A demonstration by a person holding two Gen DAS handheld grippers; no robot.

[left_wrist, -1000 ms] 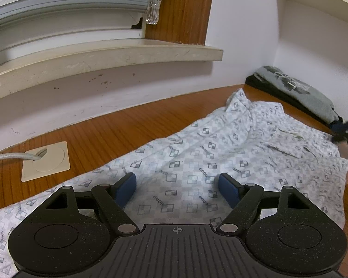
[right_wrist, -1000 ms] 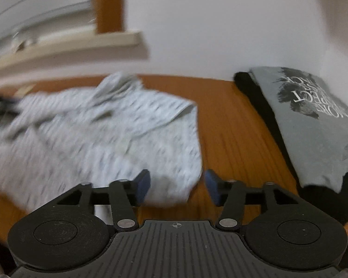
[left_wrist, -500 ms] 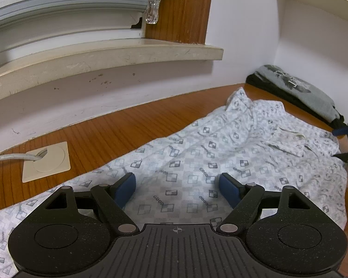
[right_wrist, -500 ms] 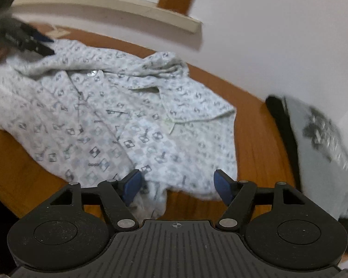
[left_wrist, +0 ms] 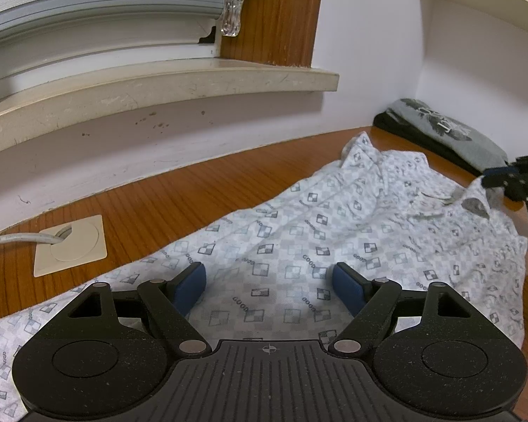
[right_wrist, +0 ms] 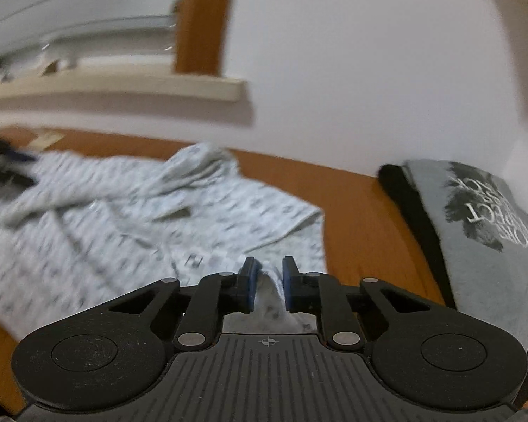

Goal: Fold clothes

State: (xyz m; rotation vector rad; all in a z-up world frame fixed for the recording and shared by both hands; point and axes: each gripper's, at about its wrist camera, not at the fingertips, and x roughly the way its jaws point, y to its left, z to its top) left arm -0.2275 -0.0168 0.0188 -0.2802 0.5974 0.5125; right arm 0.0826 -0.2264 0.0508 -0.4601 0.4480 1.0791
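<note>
A white shirt [left_wrist: 299,246] with a grey check print lies spread across the wooden table [left_wrist: 193,197]. My left gripper [left_wrist: 269,274] hovers open over the shirt's near part, with cloth under its blue pads but nothing pinched. At the shirt's far right edge my right gripper [left_wrist: 500,176] is closing its jaws, and a corner of the cloth rises to its tip. In the blurred right wrist view a ridge of the shirt [right_wrist: 123,218] stands between the narrow pads of the right gripper [right_wrist: 266,270].
A folded grey T-shirt [right_wrist: 492,232] on dark clothes lies in the right corner by the wall. A beige cable outlet plate [left_wrist: 70,244] with a grey cable is set in the table at left. A window sill [left_wrist: 158,84] juts out above the table's back.
The right gripper swung across the shirt's right edge and its jaws went from wide to narrow around a fold of cloth. The left gripper kept still and open.
</note>
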